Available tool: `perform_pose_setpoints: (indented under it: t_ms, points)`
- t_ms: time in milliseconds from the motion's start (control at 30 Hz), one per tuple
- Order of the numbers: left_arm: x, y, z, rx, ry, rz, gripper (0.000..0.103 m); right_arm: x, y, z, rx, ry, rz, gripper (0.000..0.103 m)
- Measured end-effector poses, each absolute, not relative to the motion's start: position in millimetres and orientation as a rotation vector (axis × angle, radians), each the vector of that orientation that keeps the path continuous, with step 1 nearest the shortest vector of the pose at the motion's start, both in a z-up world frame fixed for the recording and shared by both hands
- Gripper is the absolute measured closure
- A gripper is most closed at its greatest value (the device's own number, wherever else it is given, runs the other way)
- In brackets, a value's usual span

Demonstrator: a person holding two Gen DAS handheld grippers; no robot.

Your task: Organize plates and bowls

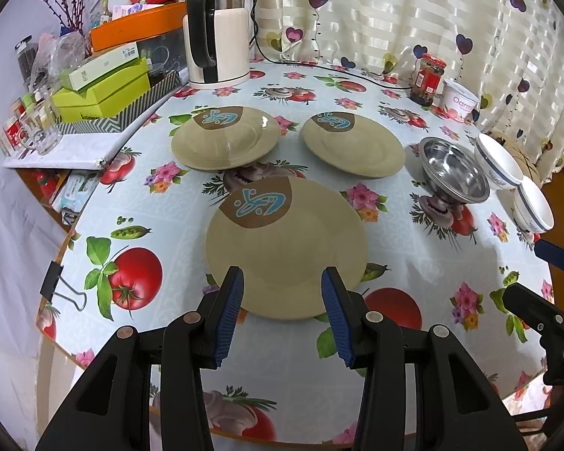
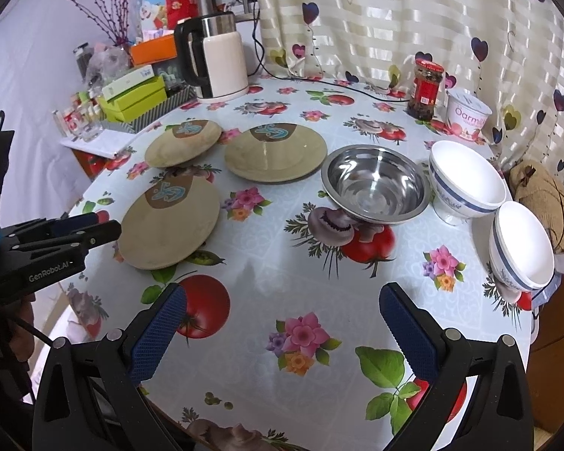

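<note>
Three tan plates with a brown and blue mark lie on the round table: a near plate (image 1: pixel 285 248) (image 2: pixel 171 221), a far left plate (image 1: pixel 223 137) (image 2: pixel 184 143) and a far right plate (image 1: pixel 351 144) (image 2: pixel 274 152). A steel bowl (image 1: pixel 453 174) (image 2: pixel 376 184) sits to their right, with two white blue-banded bowls (image 2: pixel 466 184) (image 2: pixel 522 251) beyond it. My left gripper (image 1: pixel 282 289) stands open over the near plate's front edge, touching nothing. My right gripper (image 2: pixel 282 308) hovers open above bare tablecloth, in front of the steel bowl.
A white kettle (image 1: pixel 218 34) stands at the back, with a red-lidded jar (image 2: pixel 426 88) and a yogurt tub (image 2: pixel 466 116) at the back right. Boxes and glasses crowd a side shelf (image 1: pixel 75 150) on the left. A binder clip (image 1: pixel 56 285) grips the table's left edge.
</note>
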State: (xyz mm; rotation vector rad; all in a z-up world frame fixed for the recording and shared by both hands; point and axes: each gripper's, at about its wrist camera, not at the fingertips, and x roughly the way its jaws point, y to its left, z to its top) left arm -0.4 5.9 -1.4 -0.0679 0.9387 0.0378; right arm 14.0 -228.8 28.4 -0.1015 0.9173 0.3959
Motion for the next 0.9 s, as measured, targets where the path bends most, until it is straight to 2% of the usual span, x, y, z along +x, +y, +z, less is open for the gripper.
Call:
perform_pose_setpoints:
  t_ms: [900]
  points:
    - [-12, 9, 15, -0.077, 0.898, 0.033, 0.059, 6, -233, 39, -0.087, 0.895, 0.424, 0.000]
